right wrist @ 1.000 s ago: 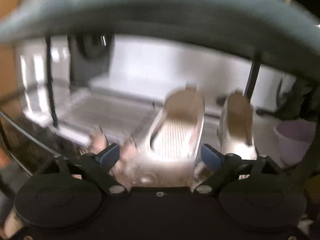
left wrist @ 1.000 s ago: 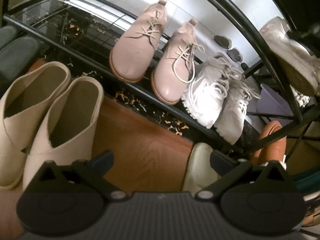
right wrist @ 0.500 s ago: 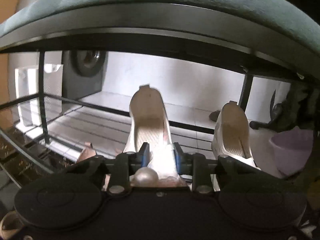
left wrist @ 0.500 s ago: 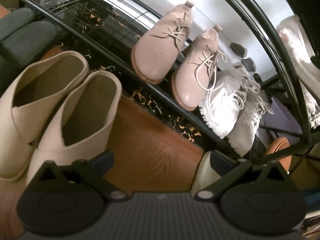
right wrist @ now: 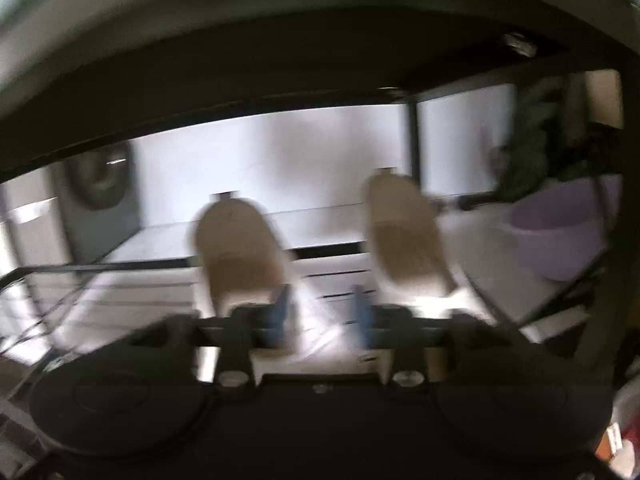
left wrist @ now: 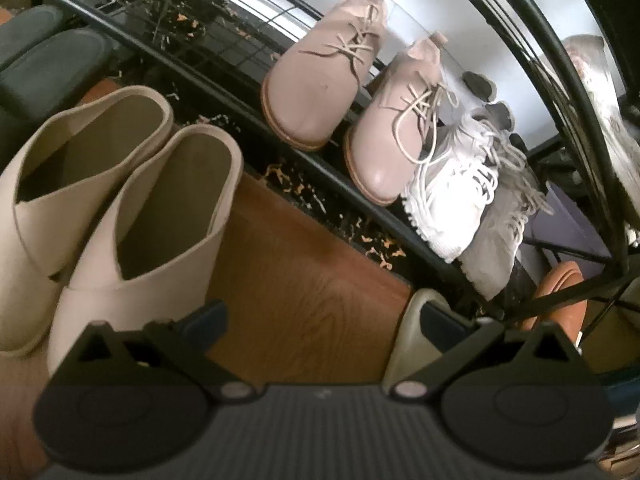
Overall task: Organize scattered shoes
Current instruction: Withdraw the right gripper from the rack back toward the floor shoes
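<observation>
The right gripper has let go and now sits partly open, empty; both tan shoes stand ahead on the rack. The left gripper waits wide open.

My left black two-finger gripper is tipped downward, its fingers spread wide. The blue-padded fingertips stand far apart at either side of the view, with nothing between them. The ribbed grey body fills the bottom edge, level.

My right black two-finger gripper points forward, roughly horizontal. Its view is motion-blurred. The blue-padded fingertips show a narrow gap between them and I see nothing clamped there. The body sits slightly canted, right side lower. Neither of my hands shows in either view.
</observation>
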`<control>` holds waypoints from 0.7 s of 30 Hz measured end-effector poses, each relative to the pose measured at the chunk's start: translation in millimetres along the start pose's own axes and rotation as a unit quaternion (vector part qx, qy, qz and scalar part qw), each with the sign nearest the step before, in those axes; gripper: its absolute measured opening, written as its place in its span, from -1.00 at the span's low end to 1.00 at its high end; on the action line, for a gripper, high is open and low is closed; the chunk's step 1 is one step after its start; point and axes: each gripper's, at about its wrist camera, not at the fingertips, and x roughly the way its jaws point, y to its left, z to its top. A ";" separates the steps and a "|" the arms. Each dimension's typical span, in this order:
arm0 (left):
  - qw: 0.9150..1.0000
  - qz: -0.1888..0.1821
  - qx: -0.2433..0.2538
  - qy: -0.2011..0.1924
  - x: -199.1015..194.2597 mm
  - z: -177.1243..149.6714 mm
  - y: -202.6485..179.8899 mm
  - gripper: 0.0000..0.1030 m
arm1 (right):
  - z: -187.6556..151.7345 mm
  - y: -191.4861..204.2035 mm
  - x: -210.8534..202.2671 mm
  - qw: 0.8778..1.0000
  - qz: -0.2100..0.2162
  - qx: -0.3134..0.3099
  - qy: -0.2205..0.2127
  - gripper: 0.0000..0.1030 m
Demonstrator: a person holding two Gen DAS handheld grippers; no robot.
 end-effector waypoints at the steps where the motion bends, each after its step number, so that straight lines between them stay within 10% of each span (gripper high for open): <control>1: 1.000 -0.001 -0.001 0.001 0.1 -0.4 0.1 0.99 | -0.8 5.9 -7.9 0.999 0.007 -0.032 -0.012 1.00; 11: 1.000 -0.003 -0.004 0.001 -1.0 -0.4 0.0 0.99 | 2.5 26.6 28.2 0.983 0.038 -0.153 0.095 0.75; 21: 1.000 -0.009 -0.013 0.010 1.0 -0.2 1.2 0.99 | -9.7 61.4 61.0 0.958 -0.056 -0.230 0.161 0.90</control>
